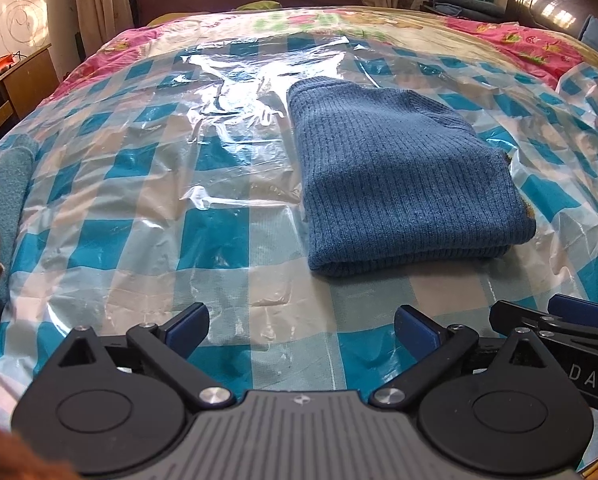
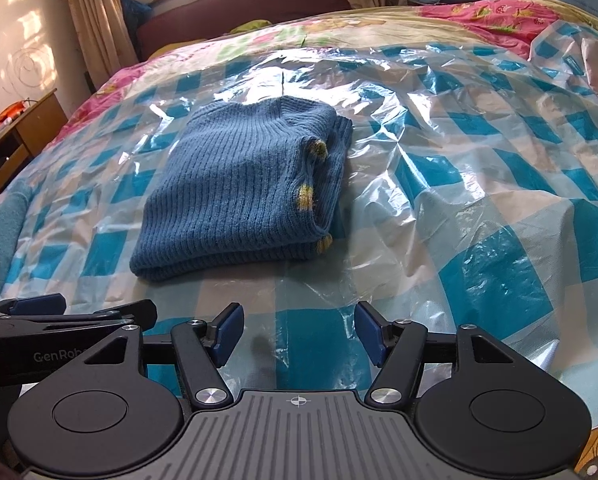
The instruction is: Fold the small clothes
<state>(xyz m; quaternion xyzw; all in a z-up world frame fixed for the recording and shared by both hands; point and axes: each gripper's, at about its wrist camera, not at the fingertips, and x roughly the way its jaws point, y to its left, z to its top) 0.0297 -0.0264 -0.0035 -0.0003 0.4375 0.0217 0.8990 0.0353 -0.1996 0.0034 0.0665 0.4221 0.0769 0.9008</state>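
Both claws, left (image 1: 301,330) and right (image 2: 299,334), are apart, holding nothing; the folded blue sweater (image 2: 239,188) lies just ahead

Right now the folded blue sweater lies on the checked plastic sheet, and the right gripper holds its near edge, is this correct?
Not quite. The right gripper holds nothing: in the right wrist view its jaws stand open, short of the folded blue sweater. The sweater does lie on the checked plastic sheet.

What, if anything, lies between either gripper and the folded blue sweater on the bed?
Nothing visible does. Both the left gripper and right gripper are open and empty, with only bare checkered plastic sheet between them and the blue sweater. The sweater lies folded ahead of both.
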